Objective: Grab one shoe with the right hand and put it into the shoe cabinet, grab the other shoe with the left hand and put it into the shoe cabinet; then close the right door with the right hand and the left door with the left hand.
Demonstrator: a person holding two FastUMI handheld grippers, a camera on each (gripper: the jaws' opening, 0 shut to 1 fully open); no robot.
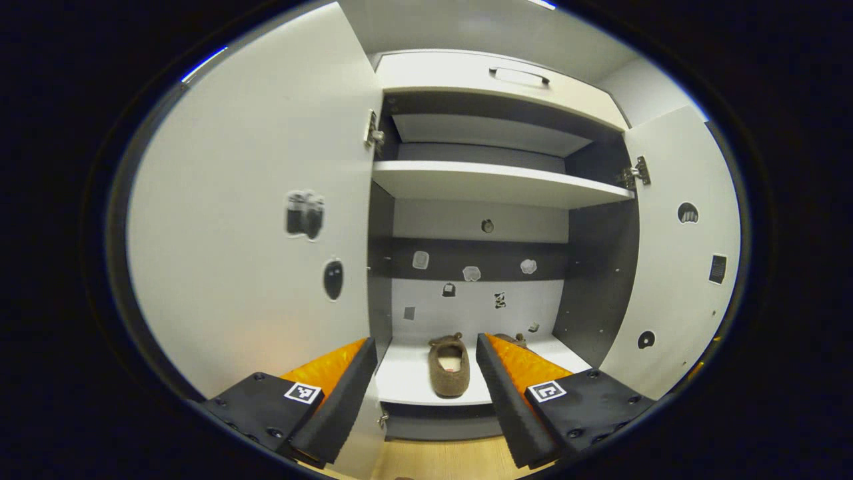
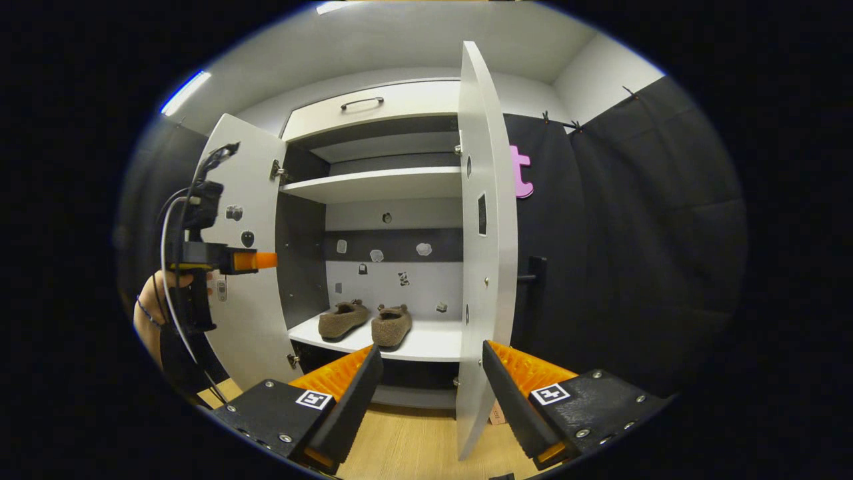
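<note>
With both shoes sitting inside, the wide-open, empty right gripper is straddling the right door's near edge, risking it catching between the fingers.

The two shoes are seen to be of a fuzzy, matt, felt-like cloth. The shoe cabinet is faced in smooth, matt board, and its left door and right door are finished alike. Small shiny metal hinges are fitted at the door edges. The floor shows a pale wood grain. The far wall is hung with matt cloth.
</note>
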